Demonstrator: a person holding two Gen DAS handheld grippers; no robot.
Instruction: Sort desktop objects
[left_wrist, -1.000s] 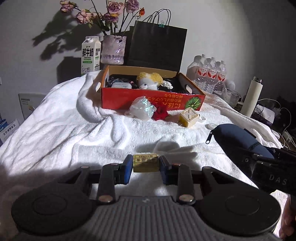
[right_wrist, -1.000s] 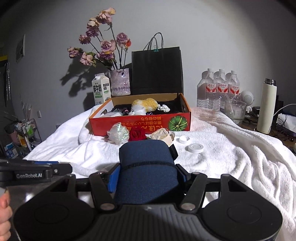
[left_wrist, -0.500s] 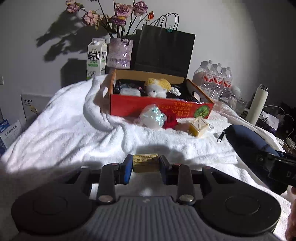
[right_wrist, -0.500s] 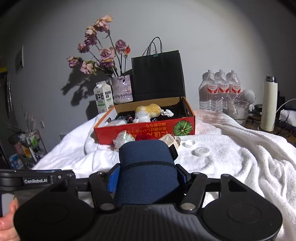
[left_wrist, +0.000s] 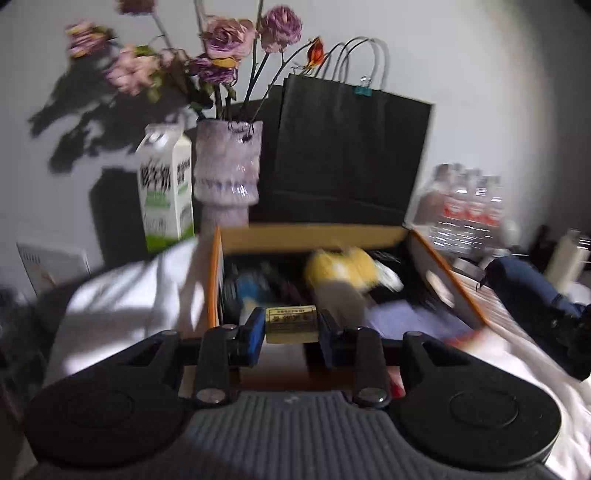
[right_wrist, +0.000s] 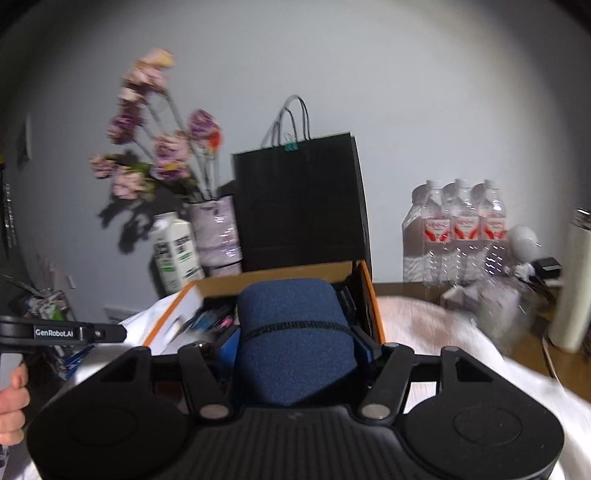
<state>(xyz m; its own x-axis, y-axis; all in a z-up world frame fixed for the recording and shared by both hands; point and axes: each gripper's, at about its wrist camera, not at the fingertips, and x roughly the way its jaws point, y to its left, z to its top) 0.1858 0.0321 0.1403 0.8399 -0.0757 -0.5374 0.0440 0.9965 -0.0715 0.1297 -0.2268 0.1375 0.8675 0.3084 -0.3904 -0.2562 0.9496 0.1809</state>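
Behind, grey wall (right_wrist: 369, 74), white towel (right_wrist: 443, 332) covering table, orange box (left_wrist: 443, 273)

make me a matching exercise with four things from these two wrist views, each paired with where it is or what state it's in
Things:
1. small yellow box
2. navy zip pouch
3. milk carton
4. black paper bag

Places or states:
A. standing behind the orange cardboard box, handles up
B. clamped in the right gripper
C. upright beside the flower vase
D. clamped in the left gripper

Pairs: 1-D, 2-B, 3-C, 4-A
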